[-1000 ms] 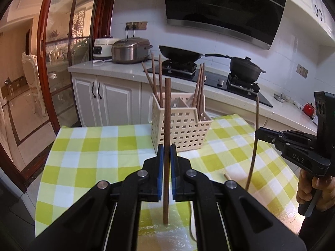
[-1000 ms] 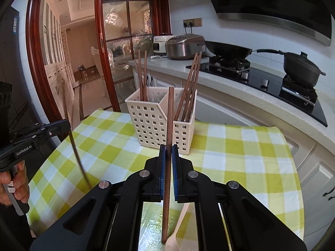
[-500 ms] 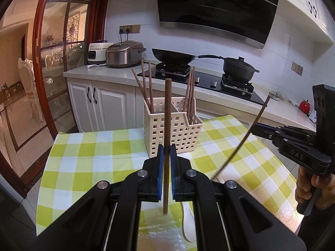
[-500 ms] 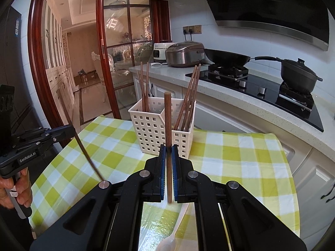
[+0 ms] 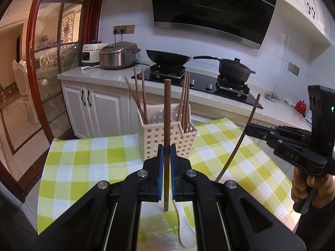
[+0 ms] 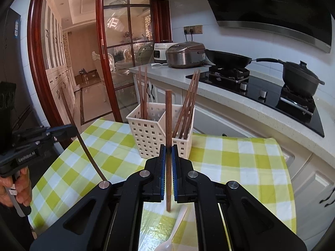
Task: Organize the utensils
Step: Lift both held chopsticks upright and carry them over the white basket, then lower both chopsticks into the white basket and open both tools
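Landmark: the cream perforated plastic utensil basket (image 5: 167,135) standing on the yellow-and-white checked tablecloth (image 5: 83,159); every place below is given from it.

Left of basket: the left gripper (image 6: 72,130), seen in the right wrist view, held in a person's hand (image 6: 17,189); its jaws are pressed together on a dark brown wooden chopstick (image 6: 84,144) that slants down toward the cloth, thick end up.

Left compartment: three brown chopsticks (image 5: 139,96) already stand in it, leaning, tips down.

Right compartment: a bundle of like chopsticks (image 5: 185,99) already stands in it, leaning — this part looks done.

In front of basket: in the right wrist view the right gripper (image 6: 168,163) pinches a second brown wooden chopstick (image 6: 168,125); long axis near upright, lower end hanging just above the cloth.

Below the jaws, nearer than the basket: a white plastic spoon (image 5: 185,228) lies flat on the cloth, handle pointing toward the basket — not yet put away.

Progress: judged well along; two held chopsticks and the spoon are left.

Next, as a guess: each stick needs lifting above the rim, then lowering tip first.
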{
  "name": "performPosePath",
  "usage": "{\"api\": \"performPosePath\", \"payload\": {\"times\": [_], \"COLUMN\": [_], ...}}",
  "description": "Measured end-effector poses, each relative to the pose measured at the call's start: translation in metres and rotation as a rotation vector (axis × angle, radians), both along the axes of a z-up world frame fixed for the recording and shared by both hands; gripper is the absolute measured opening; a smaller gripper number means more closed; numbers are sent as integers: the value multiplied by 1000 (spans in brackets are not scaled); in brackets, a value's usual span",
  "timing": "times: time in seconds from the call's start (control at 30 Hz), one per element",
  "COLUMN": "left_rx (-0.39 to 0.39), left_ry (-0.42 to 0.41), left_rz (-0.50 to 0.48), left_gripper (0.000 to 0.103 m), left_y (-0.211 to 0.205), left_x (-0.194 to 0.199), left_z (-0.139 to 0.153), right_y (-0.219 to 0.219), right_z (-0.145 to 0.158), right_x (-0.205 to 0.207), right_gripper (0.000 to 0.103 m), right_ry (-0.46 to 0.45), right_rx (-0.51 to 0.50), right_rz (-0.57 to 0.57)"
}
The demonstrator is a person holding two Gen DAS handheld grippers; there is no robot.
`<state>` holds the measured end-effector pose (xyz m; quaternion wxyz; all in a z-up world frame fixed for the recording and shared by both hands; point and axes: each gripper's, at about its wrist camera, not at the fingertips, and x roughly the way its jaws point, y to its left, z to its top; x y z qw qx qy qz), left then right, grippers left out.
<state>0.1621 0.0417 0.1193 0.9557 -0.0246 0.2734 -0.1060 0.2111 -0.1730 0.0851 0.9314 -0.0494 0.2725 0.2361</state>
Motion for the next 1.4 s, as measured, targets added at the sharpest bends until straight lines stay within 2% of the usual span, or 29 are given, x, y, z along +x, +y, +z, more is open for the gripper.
{"api": "performPosePath", "payload": {"times": [0.17, 0.43, 0.7, 0.9, 1.03, 1.4], "left_rx": [8, 12, 34, 38, 50, 31], "left_ry": [-27, -68, -97, -88, -74, -12], "left_rz": [-24, -40, -14, 8, 27, 41], "left_gripper": [6, 6, 6, 6, 6, 6], "left_y": [-1, -5, -11, -11, -9, -1], "left_x": [15, 57, 100, 126, 138, 160], "left_z": [32, 94, 130, 127, 118, 78], "right_y": [4, 13, 23, 33, 39, 41], "right_z": [23, 76, 106, 105, 94, 57], "right_x": [14, 48, 84, 105, 118, 132], "right_gripper": [6, 6, 6, 6, 6, 6], "right_ry": [-11, -58, -88, -83, -60, 15], "right_rx": [-6, -26, -21, -12, -13, -20], "right_rz": [12, 13, 7, 18, 23, 8]}}
